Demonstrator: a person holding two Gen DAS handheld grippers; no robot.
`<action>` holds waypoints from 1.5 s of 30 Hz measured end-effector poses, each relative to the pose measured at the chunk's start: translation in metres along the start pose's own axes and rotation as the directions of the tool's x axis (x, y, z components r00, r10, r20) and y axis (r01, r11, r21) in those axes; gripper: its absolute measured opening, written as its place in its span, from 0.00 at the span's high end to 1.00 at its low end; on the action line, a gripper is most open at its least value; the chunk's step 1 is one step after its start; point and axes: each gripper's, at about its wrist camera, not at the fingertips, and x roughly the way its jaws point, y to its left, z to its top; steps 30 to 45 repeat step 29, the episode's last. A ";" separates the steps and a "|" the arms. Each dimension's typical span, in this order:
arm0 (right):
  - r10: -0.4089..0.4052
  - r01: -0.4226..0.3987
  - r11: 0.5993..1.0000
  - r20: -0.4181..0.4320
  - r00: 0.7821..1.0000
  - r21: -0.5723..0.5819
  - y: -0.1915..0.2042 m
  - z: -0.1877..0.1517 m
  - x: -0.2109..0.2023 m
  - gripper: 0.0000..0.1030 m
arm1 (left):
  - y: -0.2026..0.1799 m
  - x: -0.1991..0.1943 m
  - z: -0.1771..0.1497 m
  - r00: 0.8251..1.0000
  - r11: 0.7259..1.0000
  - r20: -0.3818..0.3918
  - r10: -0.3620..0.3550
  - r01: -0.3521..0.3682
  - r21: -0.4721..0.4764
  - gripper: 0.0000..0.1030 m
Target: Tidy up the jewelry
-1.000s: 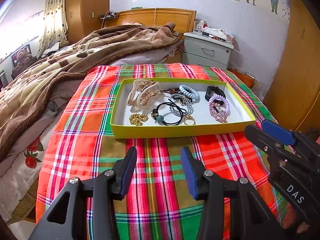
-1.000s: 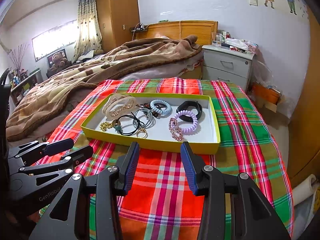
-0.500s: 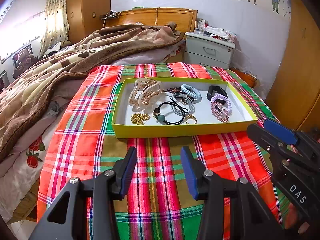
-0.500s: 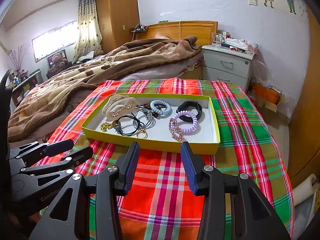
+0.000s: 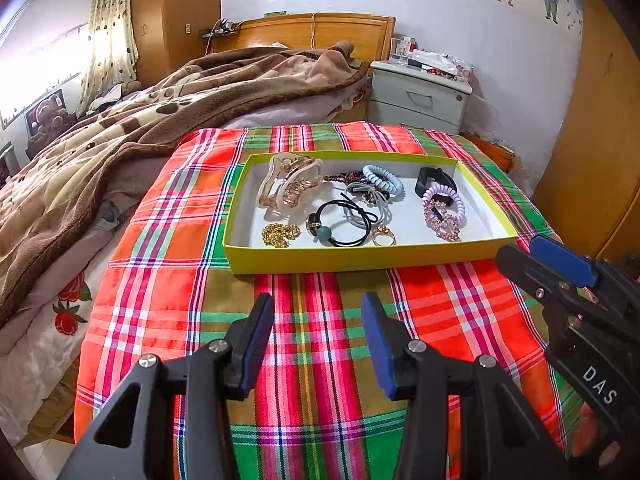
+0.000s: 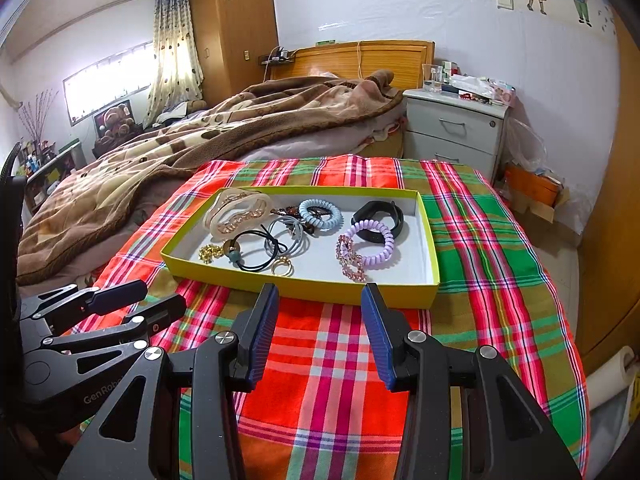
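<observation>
A yellow-green tray [image 5: 360, 260] [image 6: 408, 296] with a white floor lies on the plaid cloth. In it are a beige claw clip [image 5: 290, 186] [image 6: 238, 214], a blue spiral tie [image 5: 383, 178], a black band [image 6: 378, 216], a purple spiral tie [image 6: 370, 244], a pink bracelet [image 5: 442, 222], a black hair tie with a teal bead [image 5: 344, 226], a gold chain [image 5: 280, 235] and a gold ring [image 6: 282, 268]. My left gripper [image 5: 316, 300] [image 6: 164, 295] hovers open, short of the tray's front wall. The right gripper [image 6: 320, 288] [image 5: 518, 245] is open too, level with that wall. Both are empty.
The plaid cloth [image 5: 312, 360] covers the foot of a bed. A brown blanket [image 5: 120, 140] is heaped to the left and behind. A grey nightstand [image 6: 456, 132] with clutter on top stands at the back right, and a wooden wardrobe [image 5: 600, 140] at the right.
</observation>
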 end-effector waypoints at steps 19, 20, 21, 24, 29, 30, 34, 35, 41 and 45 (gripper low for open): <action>0.001 -0.001 1.000 0.000 1.000 0.007 -0.001 -0.002 0.001 0.58 | 0.000 0.004 0.002 1.000 1.000 -0.004 0.004 -0.004 0.001 0.54; 0.001 -0.001 1.000 -0.001 1.000 0.006 -0.001 -0.002 0.001 0.58 | 0.000 0.004 0.001 1.000 1.000 -0.005 0.004 -0.004 0.002 0.54; 0.001 -0.001 1.000 0.000 1.000 0.006 -0.001 -0.002 0.001 0.58 | 0.001 0.004 0.001 1.000 1.000 -0.005 0.007 -0.007 0.002 0.54; 0.000 0.000 1.000 0.000 1.000 0.006 -0.001 -0.001 0.001 0.58 | 0.001 0.006 0.001 1.000 1.000 -0.011 0.006 -0.006 -0.001 0.54; 0.001 -0.001 1.000 -0.001 1.000 0.006 -0.001 -0.002 0.001 0.58 | 0.000 0.006 -0.001 1.000 1.000 -0.014 0.010 -0.010 -0.003 0.54; 0.001 -0.001 1.000 -0.001 1.000 0.006 -0.001 -0.002 0.001 0.58 | 0.000 0.006 -0.001 1.000 1.000 -0.014 0.010 -0.010 -0.003 0.54; 0.001 -0.001 1.000 -0.001 1.000 0.006 -0.001 -0.002 0.001 0.58 | 0.000 0.006 -0.001 1.000 1.000 -0.014 0.010 -0.010 -0.003 0.54; 0.001 -0.001 1.000 -0.001 1.000 0.006 -0.001 -0.002 0.001 0.58 | 0.000 0.006 -0.001 1.000 1.000 -0.014 0.010 -0.010 -0.003 0.54; 0.001 -0.001 1.000 -0.001 1.000 0.006 -0.001 -0.002 0.001 0.58 | 0.000 0.006 -0.001 1.000 1.000 -0.014 0.010 -0.010 -0.003 0.54; 0.001 -0.001 1.000 -0.001 1.000 0.006 -0.001 -0.002 0.001 0.58 | 0.000 0.006 -0.001 1.000 1.000 -0.014 0.010 -0.010 -0.003 0.54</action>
